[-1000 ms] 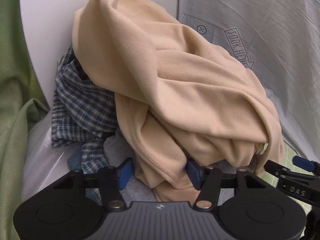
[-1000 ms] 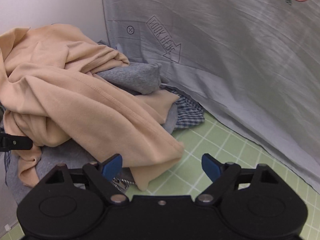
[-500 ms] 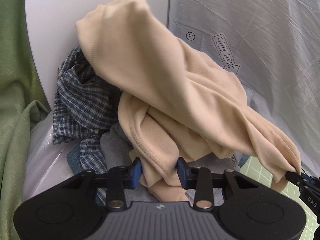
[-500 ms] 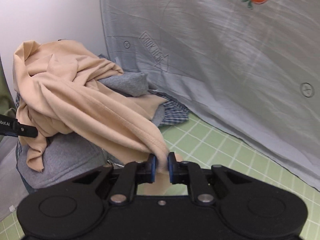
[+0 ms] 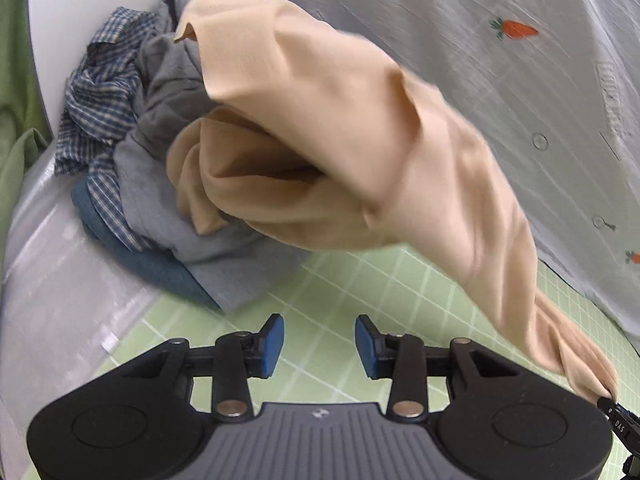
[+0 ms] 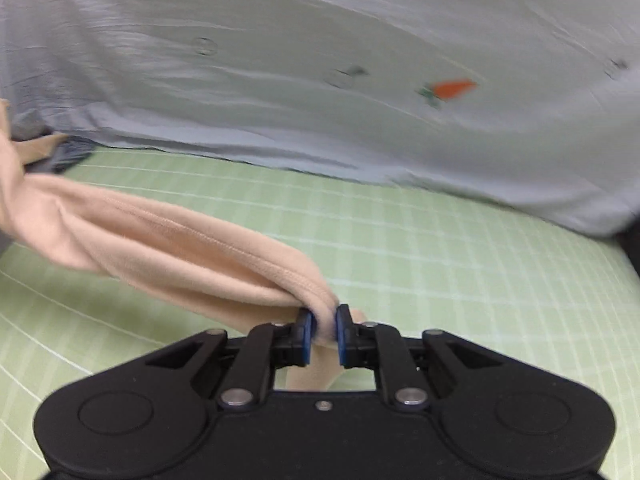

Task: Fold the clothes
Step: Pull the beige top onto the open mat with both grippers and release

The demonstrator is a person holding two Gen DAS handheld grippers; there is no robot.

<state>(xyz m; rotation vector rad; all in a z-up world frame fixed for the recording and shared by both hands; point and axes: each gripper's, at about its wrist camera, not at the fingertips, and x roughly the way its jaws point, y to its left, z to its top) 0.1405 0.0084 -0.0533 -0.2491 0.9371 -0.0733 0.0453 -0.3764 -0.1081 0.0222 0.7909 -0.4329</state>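
A beige garment (image 5: 340, 132) stretches from the clothes pile out over the green grid mat (image 5: 320, 280). My right gripper (image 6: 323, 330) is shut on a bunched edge of the beige garment (image 6: 180, 256), which trails off to the left in its view. That gripper's tip (image 5: 612, 404) shows at the lower right of the left wrist view, holding the cloth's end. My left gripper (image 5: 319, 344) hovers above the mat, short of the pile. Its jaws are opening, with nothing between them.
The pile holds a blue plaid shirt (image 5: 100, 96), a grey garment (image 5: 160, 80) and a dark blue cloth (image 5: 152, 264) at the bottom. A pale sheet printed with carrots (image 6: 360, 40) hangs behind the mat. Green fabric (image 5: 16, 100) lies at the far left.
The right gripper shut on the beige garment's edge and pulled it away from the pile across the mat. The left gripper let go of the beige fold and drew back.
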